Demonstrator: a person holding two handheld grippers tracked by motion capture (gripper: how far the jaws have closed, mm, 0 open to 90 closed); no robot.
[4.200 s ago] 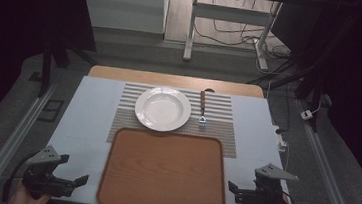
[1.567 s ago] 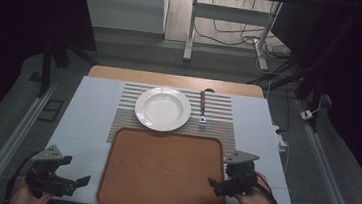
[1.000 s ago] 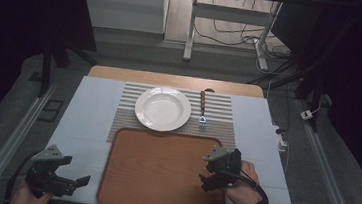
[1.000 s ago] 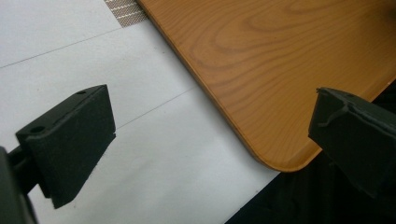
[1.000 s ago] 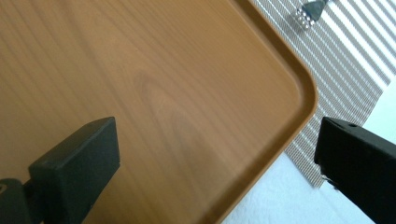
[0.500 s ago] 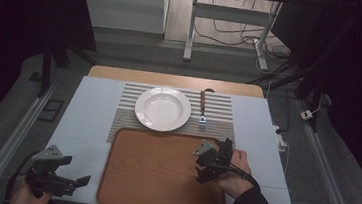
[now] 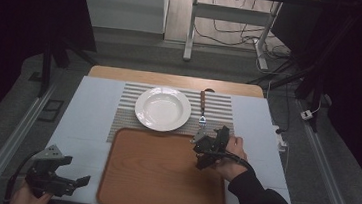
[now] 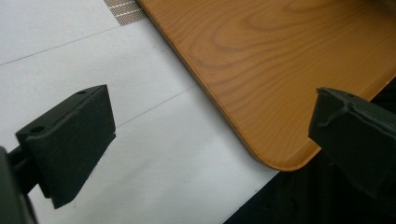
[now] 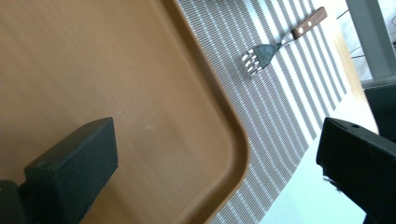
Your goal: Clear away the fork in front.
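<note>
A white plate point(image 7: 162, 109) lies on a striped placemat point(image 7: 223, 108), with a wooden-handled fork point(image 7: 201, 111) to its right. In front of the mat sits a brown wooden tray point(image 7: 162, 175). My right gripper point(image 7: 203, 149) hovers open over the tray's far right corner point(image 9: 236, 140), just short of the fork point(image 9: 273, 46), which lies ahead on the mat point(image 9: 289, 112). My left gripper point(image 7: 73, 184) is open and empty at the table's front left, beside the tray's near left corner point(image 8: 275, 161).
The white tabletop point(image 7: 87, 118) runs around the mat and tray, with a wooden strip point(image 7: 176, 80) at the far edge. A cable and small plug point(image 7: 280, 134) lie at the right edge. Dark floor and metal rails flank the table.
My right gripper has travelled from the table's front right corner forward and left, over the tray's far right corner toward the fork. The left gripper has stayed put.
</note>
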